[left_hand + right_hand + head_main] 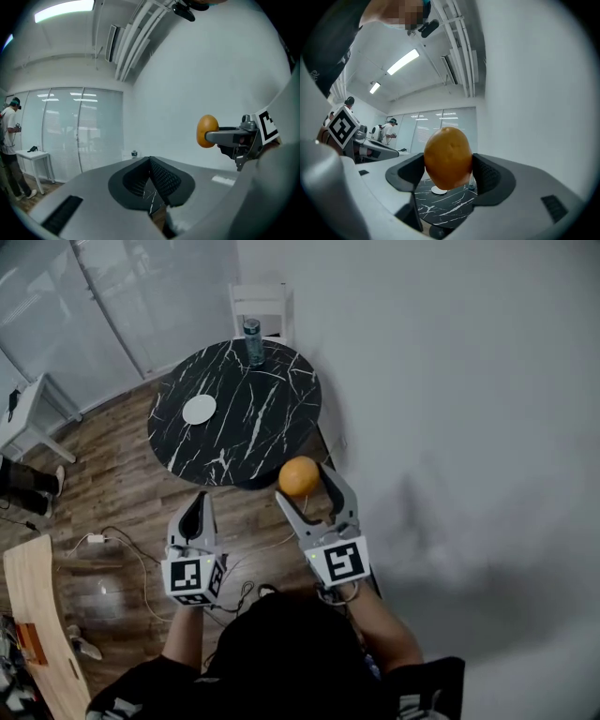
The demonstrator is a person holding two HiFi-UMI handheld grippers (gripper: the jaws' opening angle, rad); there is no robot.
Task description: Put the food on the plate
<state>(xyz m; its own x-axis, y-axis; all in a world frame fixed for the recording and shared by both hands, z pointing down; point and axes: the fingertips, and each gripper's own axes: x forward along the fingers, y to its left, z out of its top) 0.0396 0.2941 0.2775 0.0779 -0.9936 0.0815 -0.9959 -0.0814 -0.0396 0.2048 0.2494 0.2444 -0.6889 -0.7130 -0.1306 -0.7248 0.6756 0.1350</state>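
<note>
My right gripper [302,481] is shut on an orange, potato-shaped piece of food [299,475], held in the air just short of the round black marble table [272,404]. The right gripper view shows the food [447,158] pressed between both pads. A small white plate [199,410] lies on the table's left part, also in the right gripper view as a small white plate [438,190] beyond the food. My left gripper [194,512] is shut and empty, hovering over the wooden floor left of the right one. From the left gripper view, the food [206,131] shows in the right gripper's jaws.
A water bottle [253,341] stands at the table's far edge. A white stool [262,307] sits behind the table, a white side table [33,413] at left. Cables [122,545] lie on the wooden floor. A plain wall fills the right side. People stand by the glass partition [389,131].
</note>
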